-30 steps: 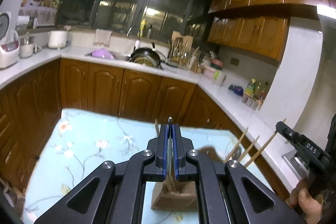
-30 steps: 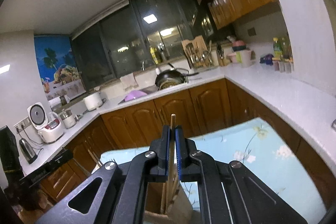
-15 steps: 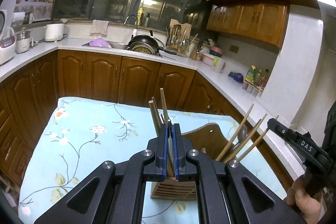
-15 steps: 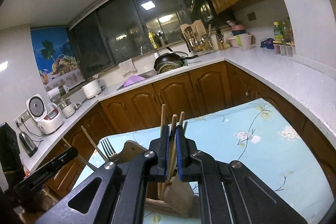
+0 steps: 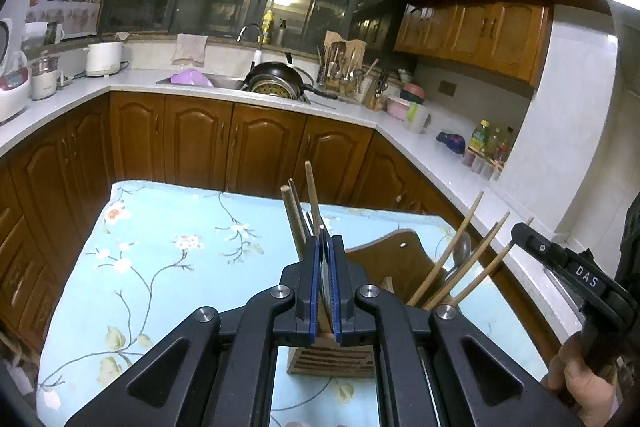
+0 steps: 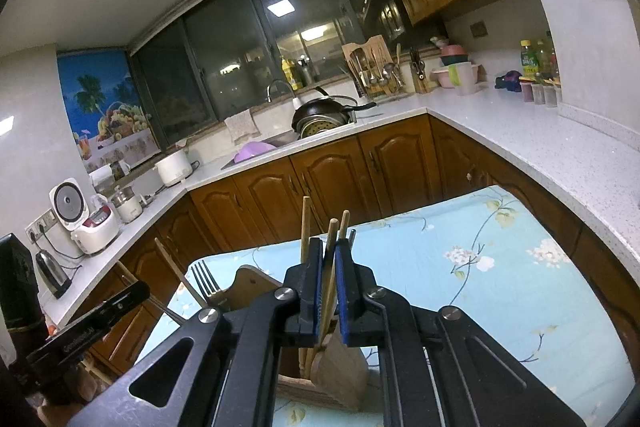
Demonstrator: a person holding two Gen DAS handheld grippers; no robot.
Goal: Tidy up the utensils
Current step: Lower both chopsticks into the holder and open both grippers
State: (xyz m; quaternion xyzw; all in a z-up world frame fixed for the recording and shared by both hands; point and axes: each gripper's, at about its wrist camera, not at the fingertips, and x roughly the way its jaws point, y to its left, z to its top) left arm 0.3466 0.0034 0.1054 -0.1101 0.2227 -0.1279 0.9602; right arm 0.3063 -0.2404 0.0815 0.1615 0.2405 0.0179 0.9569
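Left gripper (image 5: 325, 259) clamps a metal utensil (image 5: 322, 227); right gripper (image 6: 328, 267), jaws opening, straddles a chopstick (image 6: 330, 247) above the holder (image 6: 320, 379) at 6 o'clock.

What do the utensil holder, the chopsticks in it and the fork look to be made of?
Utensil holder: wood, mid-brown with a smooth matte finish and slatted front. Chopsticks: pale wood or bamboo, uncoated and matte, going by the light tan; which of the two is unclear. Fork: metal, likely stainless steel, grey with a dull shine.
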